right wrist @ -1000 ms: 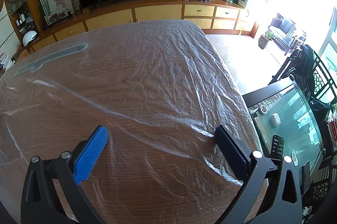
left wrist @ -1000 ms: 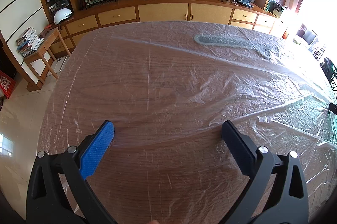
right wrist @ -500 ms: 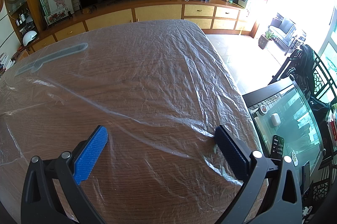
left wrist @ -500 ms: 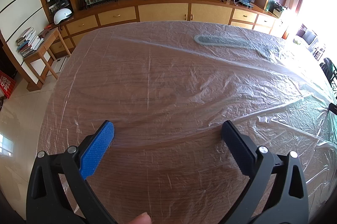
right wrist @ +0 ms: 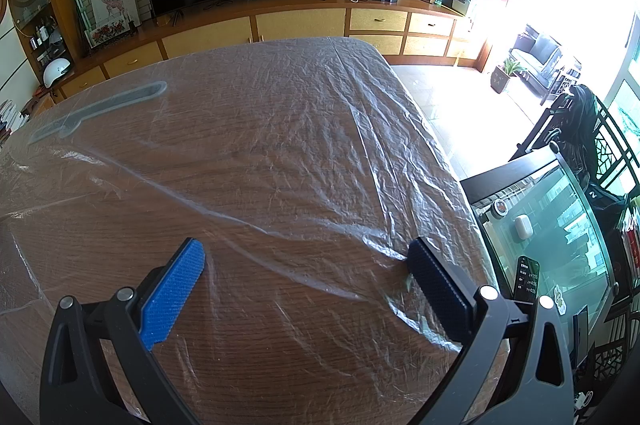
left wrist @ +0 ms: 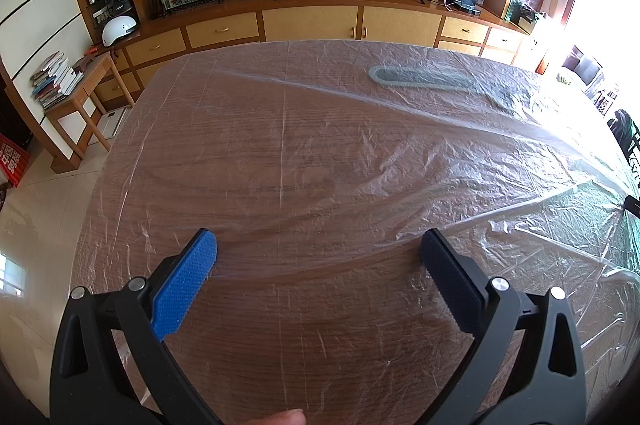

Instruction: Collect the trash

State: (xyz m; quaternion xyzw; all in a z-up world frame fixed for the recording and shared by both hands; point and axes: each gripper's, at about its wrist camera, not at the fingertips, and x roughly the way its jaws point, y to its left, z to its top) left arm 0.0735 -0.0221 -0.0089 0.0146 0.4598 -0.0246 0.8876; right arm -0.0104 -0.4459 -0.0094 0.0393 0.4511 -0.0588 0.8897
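Note:
A thin clear plastic sheet [left wrist: 400, 161] lies crumpled over the whole wooden table [left wrist: 280, 325]; it also shows in the right wrist view [right wrist: 304, 145]. No other loose trash shows. My left gripper [left wrist: 318, 245] is open and empty, low over the near part of the table. My right gripper [right wrist: 306, 257] is open and empty, low over the sheet near the table's right edge. Its right finger [right wrist: 436, 285] sits by a raised fold of plastic.
A long grey slotted piece [left wrist: 424, 81] lies under the sheet at the far side, also in the right wrist view [right wrist: 108, 105]. A glass-topped side table [right wrist: 552, 237] with a phone [right wrist: 526, 279] stands right of the table. A TV cabinet [left wrist: 312, 21] lines the back wall.
Both grippers have stayed where they were. A fingertip has come up at the bottom edge of the left wrist view.

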